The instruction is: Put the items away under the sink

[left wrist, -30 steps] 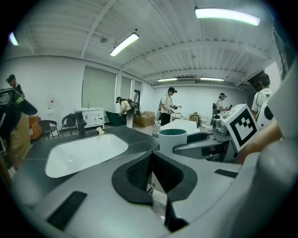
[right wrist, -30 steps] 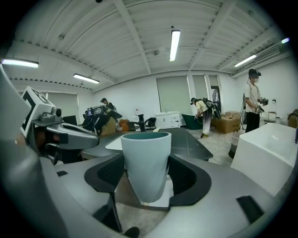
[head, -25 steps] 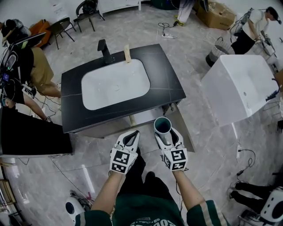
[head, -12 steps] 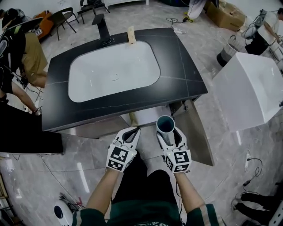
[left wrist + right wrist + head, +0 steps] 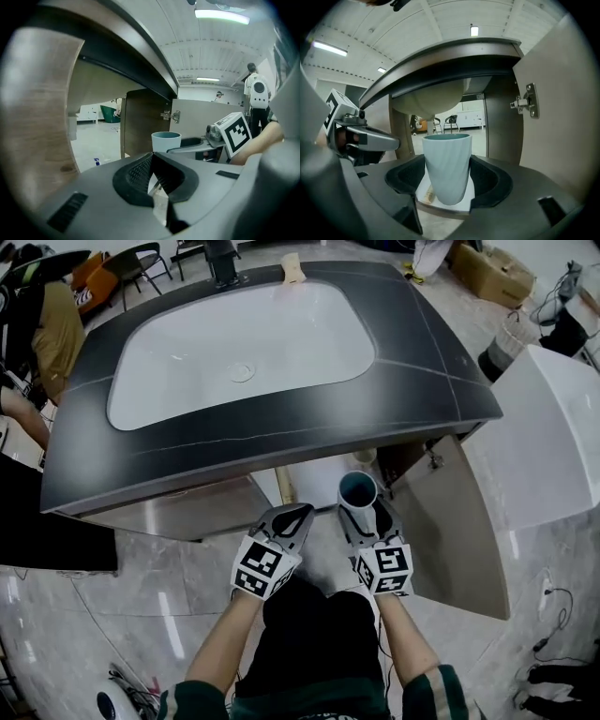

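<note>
A pale blue ribbed cup [image 5: 357, 491] stands upright between the jaws of my right gripper [image 5: 361, 514], which is shut on it. In the right gripper view the cup [image 5: 447, 164] fills the middle, in front of the open cabinet under the sink. My left gripper [image 5: 298, 514] is just left of it, jaws together and holding nothing. The left gripper view shows the cup [image 5: 166, 140] to the right, beyond the closed jaws. Both grippers sit at the cabinet opening [image 5: 323, 479] below the black countertop [image 5: 281, 423].
The right cabinet door [image 5: 459, 521] stands swung open, its hinge [image 5: 526, 101] visible. A wooden post [image 5: 284, 486] splits the cabinet front. A white basin [image 5: 281, 329] and a black tap [image 5: 223, 259] are on top. A white tub [image 5: 553, 427] is at the right; people are at the left.
Both grippers, with the cup, have moved forward toward the cabinet opening. The sink counter has grown larger and now hangs over them.
</note>
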A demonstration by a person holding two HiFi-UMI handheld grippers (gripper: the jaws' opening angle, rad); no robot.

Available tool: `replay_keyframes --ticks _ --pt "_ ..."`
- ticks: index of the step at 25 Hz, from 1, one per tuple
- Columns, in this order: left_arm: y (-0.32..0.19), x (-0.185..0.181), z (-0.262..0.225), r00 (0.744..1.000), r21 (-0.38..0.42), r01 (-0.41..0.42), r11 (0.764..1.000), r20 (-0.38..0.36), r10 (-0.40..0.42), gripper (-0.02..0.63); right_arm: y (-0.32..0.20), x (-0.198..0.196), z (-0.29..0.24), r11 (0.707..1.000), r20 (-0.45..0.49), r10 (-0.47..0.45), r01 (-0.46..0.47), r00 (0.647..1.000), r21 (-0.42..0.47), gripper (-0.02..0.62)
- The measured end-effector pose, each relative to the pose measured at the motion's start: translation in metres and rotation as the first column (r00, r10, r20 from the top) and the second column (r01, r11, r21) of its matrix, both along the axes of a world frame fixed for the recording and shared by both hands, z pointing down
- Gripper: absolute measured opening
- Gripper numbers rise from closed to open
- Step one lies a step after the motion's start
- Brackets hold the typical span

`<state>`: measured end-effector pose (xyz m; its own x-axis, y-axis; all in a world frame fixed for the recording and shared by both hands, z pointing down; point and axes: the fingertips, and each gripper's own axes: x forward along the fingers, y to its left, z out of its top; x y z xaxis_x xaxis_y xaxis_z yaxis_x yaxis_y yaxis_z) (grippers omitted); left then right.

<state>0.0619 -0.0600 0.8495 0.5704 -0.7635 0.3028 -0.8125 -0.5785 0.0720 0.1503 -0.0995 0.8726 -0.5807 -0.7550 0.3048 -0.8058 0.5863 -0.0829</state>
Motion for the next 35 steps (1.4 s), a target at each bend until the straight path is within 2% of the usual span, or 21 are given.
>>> replay_keyframes --ticks 6,12,18,28,32,35 --pt "-0.009 -0.009 0.043 1.000 0.008 0.000 1.000 -0.002 0.000 0.011 -0.024 -0.009 0.053 1.000 0.004 -0.005 0.005 1.000 0.006 0.302" --pt "-0.009 -0.014 0.060 1.000 0.013 -0.018 1.000 -0.003 0.018 0.011 -0.039 -0.018 0.089 1.000 -0.004 -0.013 0.013 1.000 -0.005 0.302" --pt "-0.002 -0.022 0.079 0.998 0.018 -0.018 1.000 0.054 0.017 0.011 -0.063 -0.028 0.131 0.999 -0.016 -0.025 0.024 1.000 -0.031 0.302" --pt "0.013 -0.048 0.100 0.998 -0.030 0.055 0.998 0.015 -0.054 0.011 -0.136 -0.046 0.166 0.999 -0.039 0.006 -0.008 0.999 -0.046 0.302" --pt "0.017 -0.054 0.108 0.997 -0.040 0.077 0.996 0.016 -0.076 0.011 -0.149 -0.049 0.177 1.000 -0.045 0.004 -0.005 0.999 -0.029 0.302" --pt "0.020 -0.057 0.115 0.996 -0.053 0.090 0.995 0.008 -0.089 0.011 -0.145 -0.042 0.196 0.998 -0.023 0.022 -0.023 0.999 -0.060 0.302"
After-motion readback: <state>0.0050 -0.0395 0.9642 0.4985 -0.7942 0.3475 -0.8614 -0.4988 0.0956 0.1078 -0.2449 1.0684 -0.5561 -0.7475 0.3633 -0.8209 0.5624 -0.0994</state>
